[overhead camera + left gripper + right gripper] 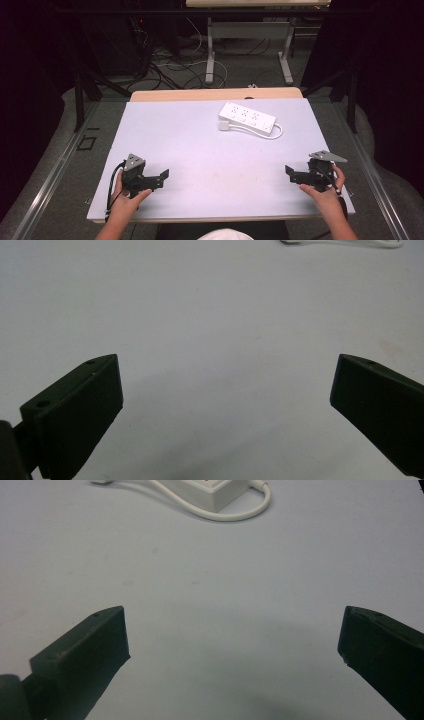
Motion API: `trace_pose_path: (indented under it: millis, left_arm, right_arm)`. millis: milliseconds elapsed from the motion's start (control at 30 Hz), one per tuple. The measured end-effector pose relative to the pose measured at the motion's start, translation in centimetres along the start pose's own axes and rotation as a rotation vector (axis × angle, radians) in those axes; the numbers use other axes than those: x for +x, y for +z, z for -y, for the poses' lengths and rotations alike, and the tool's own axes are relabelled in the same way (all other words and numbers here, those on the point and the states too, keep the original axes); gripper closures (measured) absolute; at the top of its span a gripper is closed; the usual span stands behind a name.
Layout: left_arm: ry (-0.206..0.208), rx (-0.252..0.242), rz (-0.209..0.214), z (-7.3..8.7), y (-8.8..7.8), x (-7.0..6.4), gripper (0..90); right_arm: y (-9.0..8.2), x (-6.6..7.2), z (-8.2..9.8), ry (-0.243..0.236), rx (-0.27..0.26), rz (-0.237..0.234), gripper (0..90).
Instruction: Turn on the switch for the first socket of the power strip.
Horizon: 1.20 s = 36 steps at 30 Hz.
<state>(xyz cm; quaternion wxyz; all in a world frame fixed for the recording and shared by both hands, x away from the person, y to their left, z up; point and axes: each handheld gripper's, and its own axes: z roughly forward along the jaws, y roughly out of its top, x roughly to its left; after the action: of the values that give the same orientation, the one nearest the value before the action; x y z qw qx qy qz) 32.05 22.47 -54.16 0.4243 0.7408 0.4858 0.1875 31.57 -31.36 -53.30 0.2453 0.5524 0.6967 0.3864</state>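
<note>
You are holding the left gripper [161, 177] near the desk's [200, 145] front left corner, its fingers [80, 410] spreading wide apart with nothing between them, only bare desk surface. Farther back and right of centre, a white power strip [247, 117] is lying flat on the desk, its cable [260, 134] curling round beside it and its plug [224, 125] resting at its left end. You are holding the right gripper [291, 173] near the front right corner, its fingers [85, 655] likewise gaping wide and empty, pointing toward the strip.
</note>
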Motion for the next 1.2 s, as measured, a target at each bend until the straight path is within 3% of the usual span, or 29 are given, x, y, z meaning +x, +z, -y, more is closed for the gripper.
trace_pose_path:
  millis: [200,333,667,1000,1200]
  left_arm:
    - [-0.003,-0.002,-0.014,0.2,-0.5,0.2,0.3]
    - [-0.019,-0.014,-0.025,0.2,-0.7,0.3,0.3]
    - [0.001,-0.015,-0.030,0.3,-0.9,0.1,0.3]
    - [0.012,-0.024,-0.051,0.3,-0.8,-0.1,0.3]
    - [0.012,-0.020,-0.056,0.4,-0.9,-0.1,0.3]
  right_arm:
    - [0.0,0.1,-0.4,0.005,0.001,-0.003,0.0]
    - [0.3,0.7,-0.9,-0.012,0.004,-0.002,0.0]
    - [0.8,2.0,-2.1,-0.063,0.027,0.028,0.0]
    - [1.6,2.9,-3.3,-0.068,0.039,-0.002,0.0]
    - [2.5,3.4,-5.1,-0.100,0.057,-0.003,2.2]
